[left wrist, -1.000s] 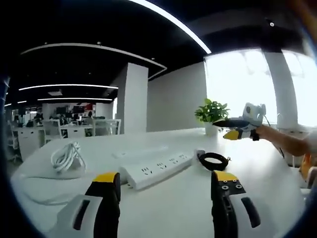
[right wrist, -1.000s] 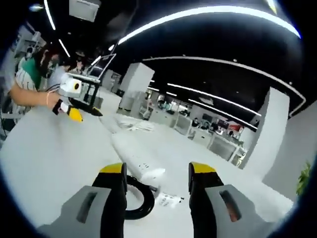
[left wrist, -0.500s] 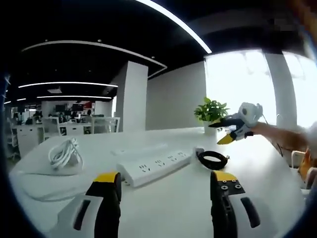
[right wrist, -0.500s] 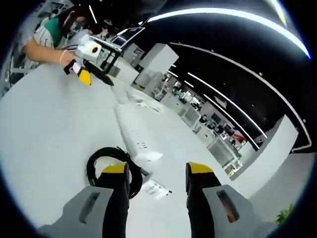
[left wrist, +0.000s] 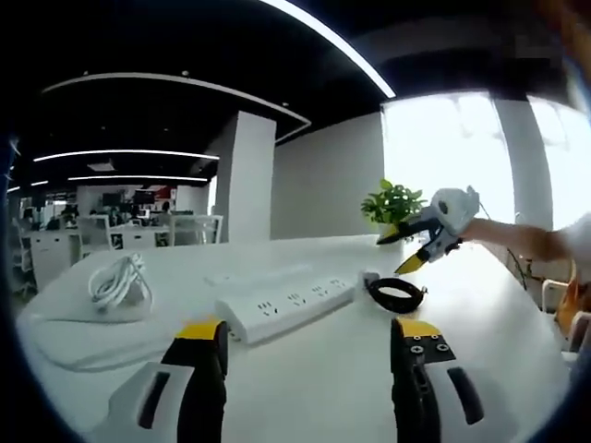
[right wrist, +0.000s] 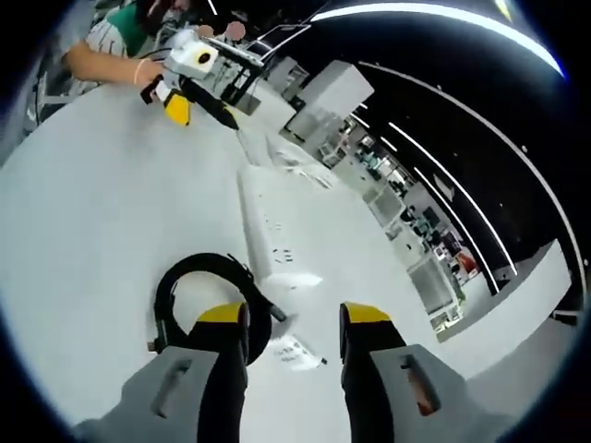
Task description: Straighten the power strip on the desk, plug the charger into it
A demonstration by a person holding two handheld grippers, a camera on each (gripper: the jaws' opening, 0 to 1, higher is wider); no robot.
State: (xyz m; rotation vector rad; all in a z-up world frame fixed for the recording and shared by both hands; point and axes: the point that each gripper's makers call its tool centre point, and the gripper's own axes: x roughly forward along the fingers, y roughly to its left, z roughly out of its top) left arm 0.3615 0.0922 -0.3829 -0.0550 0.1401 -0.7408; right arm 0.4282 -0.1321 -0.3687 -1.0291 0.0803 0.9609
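A white power strip (left wrist: pixel 286 309) lies at a slant on the white desk (left wrist: pixel 314 388), just beyond my left gripper (left wrist: pixel 309 330), which is open and holds nothing. A black coiled cord (left wrist: pixel 397 295) lies at the strip's right end. Above that coil hangs my right gripper (left wrist: pixel 399 251), tilted down with its jaws apart. In the right gripper view the strip (right wrist: pixel 268 235) runs away from my open right gripper (right wrist: pixel 291 318), with the black coil (right wrist: pixel 199 295) by its left jaw. My left gripper (right wrist: pixel 199 111) is at the far end. A white coiled cable (left wrist: pixel 120 286) lies to the left.
A potted plant (left wrist: pixel 395 205) stands at the desk's far edge by the bright window. A flat white object (left wrist: pixel 259 274) lies behind the strip. A small printed tag (right wrist: pixel 294 353) lies under my right jaws. Office desks and chairs (left wrist: pixel 120 242) fill the background.
My right gripper has tipped downward and come closer to the black coil and the strip's end. My left gripper has barely moved.
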